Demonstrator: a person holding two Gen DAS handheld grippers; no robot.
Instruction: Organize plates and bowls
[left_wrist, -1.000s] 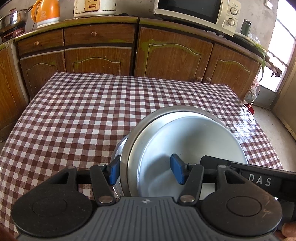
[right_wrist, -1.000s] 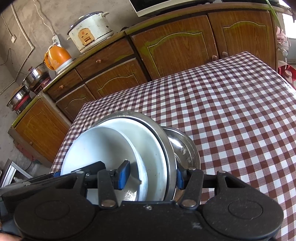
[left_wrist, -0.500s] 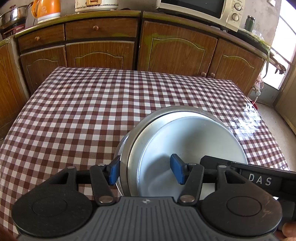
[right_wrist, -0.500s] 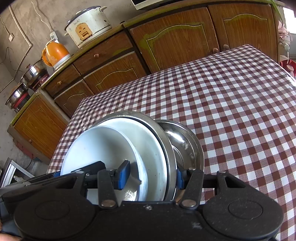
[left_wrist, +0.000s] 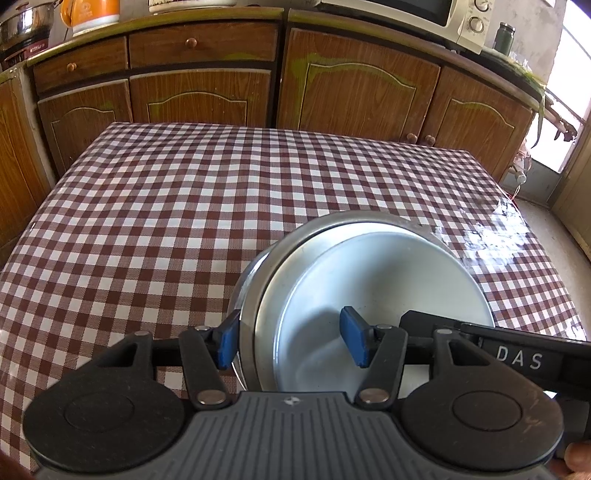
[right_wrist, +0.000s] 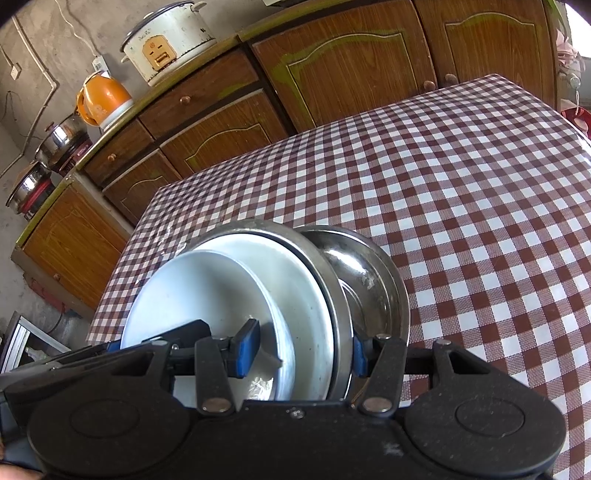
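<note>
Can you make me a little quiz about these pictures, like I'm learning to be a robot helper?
1. True or false: the left gripper and the right gripper both clamp the stack of dishes.
2. The innermost dish in the stack is: A white, B red, C green.
3. Fill in: the kettle on the counter is coloured ____.

Key: 1 true; 2 A; 3 orange.
</note>
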